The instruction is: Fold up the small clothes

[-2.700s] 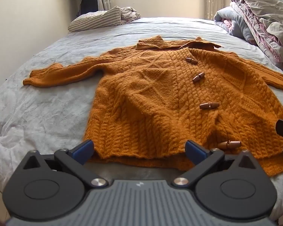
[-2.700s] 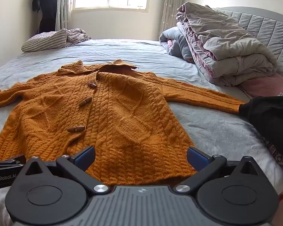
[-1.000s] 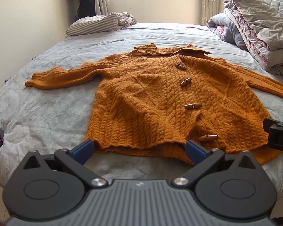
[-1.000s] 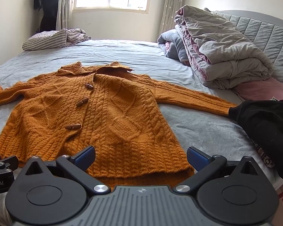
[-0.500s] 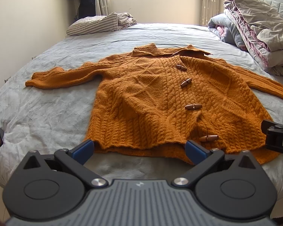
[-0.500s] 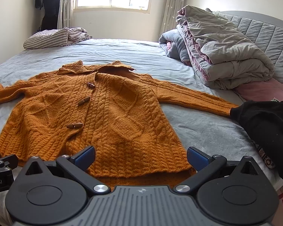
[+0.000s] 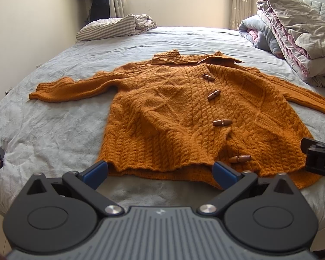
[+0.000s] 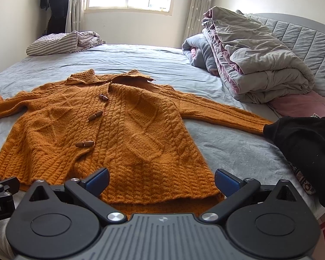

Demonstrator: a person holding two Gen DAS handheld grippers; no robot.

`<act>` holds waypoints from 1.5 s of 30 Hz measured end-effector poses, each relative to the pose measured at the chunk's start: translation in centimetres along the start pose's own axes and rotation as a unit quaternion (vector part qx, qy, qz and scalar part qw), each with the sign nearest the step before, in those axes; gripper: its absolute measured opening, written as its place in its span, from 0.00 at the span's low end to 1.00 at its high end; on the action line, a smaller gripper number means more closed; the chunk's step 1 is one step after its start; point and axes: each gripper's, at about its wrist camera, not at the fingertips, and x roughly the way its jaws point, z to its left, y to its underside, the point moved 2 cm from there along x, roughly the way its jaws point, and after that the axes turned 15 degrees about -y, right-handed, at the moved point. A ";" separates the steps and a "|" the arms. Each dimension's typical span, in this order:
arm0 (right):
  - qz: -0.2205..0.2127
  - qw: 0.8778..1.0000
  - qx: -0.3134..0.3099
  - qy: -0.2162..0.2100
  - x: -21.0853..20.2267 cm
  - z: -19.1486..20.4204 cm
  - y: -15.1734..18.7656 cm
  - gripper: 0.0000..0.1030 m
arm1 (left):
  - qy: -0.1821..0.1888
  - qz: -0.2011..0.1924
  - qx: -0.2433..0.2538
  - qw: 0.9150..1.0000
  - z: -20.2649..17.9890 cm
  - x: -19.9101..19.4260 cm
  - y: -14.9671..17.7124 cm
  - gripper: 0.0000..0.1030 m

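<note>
An orange cable-knit cardigan (image 7: 184,112) with brown toggle buttons lies flat and face up on the grey bed, sleeves spread to both sides. It also shows in the right wrist view (image 8: 123,134). My left gripper (image 7: 160,171) is open and empty, hovering just in front of the hem's left half. My right gripper (image 8: 161,179) is open and empty, just above the hem's right half. The right gripper's body shows at the right edge of the left wrist view (image 7: 320,160).
A folded grey-pink duvet (image 8: 255,65) is piled at the right by the headboard. A black garment (image 8: 307,151) lies at the right sleeve's end. Striped bedding (image 7: 117,28) sits far left by the window. The bed's near edge (image 7: 32,195) is below the grippers.
Both grippers pulled back a little from the cardigan over the first seconds, then held nearly still. The cardigan has not moved. Both stay open.
</note>
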 end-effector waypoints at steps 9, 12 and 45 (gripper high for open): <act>-0.001 1.000 0.000 0.002 0.0 -0.2 0.0 1.00 | -0.001 -0.002 0.000 1.000 -0.1 -0.1 0.1 0.99; -0.001 1.000 0.001 0.002 0.0 -0.2 0.0 1.00 | -0.001 -0.001 -0.001 1.000 -0.1 -0.1 0.1 0.99; -0.010 0.998 -0.025 -0.058 0.4 -5.4 -1.8 1.00 | -0.016 -0.082 0.047 0.995 5.8 2.4 -2.0 0.99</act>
